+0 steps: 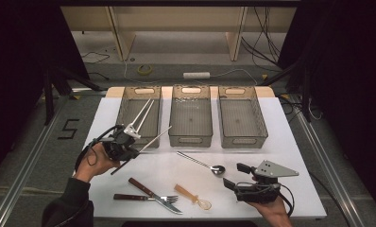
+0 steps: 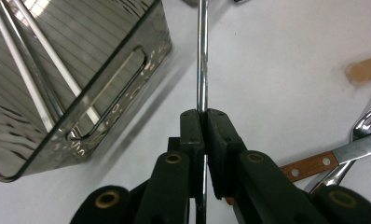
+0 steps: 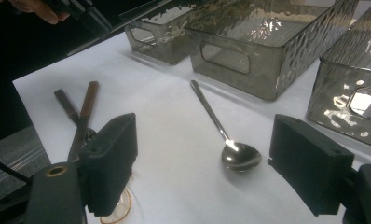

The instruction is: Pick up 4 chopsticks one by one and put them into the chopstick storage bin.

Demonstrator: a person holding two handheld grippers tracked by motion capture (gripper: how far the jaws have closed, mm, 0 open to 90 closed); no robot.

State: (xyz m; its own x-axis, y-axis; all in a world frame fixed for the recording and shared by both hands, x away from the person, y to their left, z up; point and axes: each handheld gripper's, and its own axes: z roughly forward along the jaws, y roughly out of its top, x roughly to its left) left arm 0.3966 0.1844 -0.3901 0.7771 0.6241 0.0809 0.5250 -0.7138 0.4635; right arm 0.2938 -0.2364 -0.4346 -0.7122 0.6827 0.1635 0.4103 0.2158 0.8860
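My left gripper (image 1: 129, 139) is shut on a thin metal chopstick (image 1: 153, 138), held above the table in front of the left bin (image 1: 140, 116). In the left gripper view the jaws (image 2: 203, 116) pinch the chopstick (image 2: 202, 65), which runs straight up past them. Two white chopsticks (image 1: 142, 115) lie inside that bin. My right gripper (image 1: 235, 176) stands open near the front right, jaws wide apart with nothing between them. A metal spoon (image 1: 207, 165) lies just left of it; in the right gripper view the spoon (image 3: 230, 144) lies ahead of the open gripper (image 3: 209, 154).
Middle bin (image 1: 191, 116) and right bin (image 1: 242, 118) hold nothing. A wooden-handled knife (image 1: 150, 193), a fork (image 1: 165, 198) and an amber plastic spoon (image 1: 193, 196) lie near the table's front edge. White table surface (image 1: 280, 137) is bordered by dark floor.
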